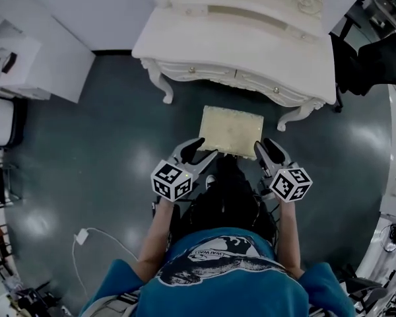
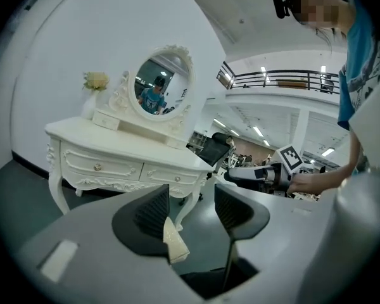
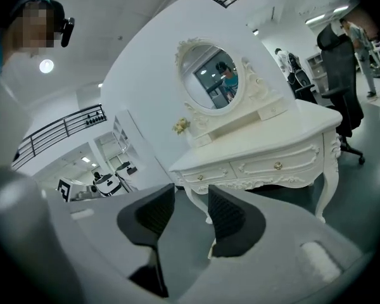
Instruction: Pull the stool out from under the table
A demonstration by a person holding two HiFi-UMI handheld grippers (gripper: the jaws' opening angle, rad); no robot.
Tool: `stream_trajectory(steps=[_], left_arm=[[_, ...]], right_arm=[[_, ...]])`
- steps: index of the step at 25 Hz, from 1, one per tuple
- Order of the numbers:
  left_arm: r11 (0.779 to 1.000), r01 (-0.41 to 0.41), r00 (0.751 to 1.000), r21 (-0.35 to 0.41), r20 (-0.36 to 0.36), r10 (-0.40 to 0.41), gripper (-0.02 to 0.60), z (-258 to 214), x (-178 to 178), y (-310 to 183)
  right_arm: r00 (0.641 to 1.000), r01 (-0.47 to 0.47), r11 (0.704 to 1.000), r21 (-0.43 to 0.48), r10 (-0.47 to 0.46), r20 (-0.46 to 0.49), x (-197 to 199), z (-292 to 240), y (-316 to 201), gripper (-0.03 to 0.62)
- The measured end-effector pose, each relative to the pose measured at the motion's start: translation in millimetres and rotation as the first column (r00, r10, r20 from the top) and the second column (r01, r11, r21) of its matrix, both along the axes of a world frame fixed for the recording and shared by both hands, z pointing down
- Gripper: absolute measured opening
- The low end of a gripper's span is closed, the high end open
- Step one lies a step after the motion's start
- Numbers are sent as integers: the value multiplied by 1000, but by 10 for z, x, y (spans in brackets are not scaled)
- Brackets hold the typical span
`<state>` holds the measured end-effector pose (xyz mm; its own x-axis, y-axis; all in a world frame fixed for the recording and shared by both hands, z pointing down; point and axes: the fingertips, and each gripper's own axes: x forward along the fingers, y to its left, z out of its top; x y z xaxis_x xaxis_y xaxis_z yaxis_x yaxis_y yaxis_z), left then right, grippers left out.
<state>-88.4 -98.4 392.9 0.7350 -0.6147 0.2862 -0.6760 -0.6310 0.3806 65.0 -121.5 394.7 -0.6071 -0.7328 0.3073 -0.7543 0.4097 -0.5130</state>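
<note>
Dark floor [image 1: 86,177] surrounds the stool [image 1: 231,131]; at its near corners we hold our left gripper [image 1: 201,152] and right gripper [image 1: 269,149], jaws apart, clamping nothing.

Cream rectangular stool [image 1: 231,131] (padded, textured top) upright just in front of the ornate white table [image 1: 204,41]

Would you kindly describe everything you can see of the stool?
The stool shows a cream, rectangular padded seat with a textured top, seen from above; its legs are hidden. It stands on the dark floor, its far edge close to the front of the white dressing table. The left gripper and right gripper sit at its near corners, jaws apart.
</note>
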Motion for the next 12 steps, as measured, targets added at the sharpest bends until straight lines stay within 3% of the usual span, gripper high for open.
stream_trajectory(steps=[6,12], left_arm=[[1000,-26,999,13,-20,26,216,-97,150,214],[1000,-12,1000,10,20,11,206,-54,88,403]], right_arm=[[997,59,998,29,-58,-58,-90,-190,184,149],[991,107,994,31,-104,-85,-169,-250,356,149]])
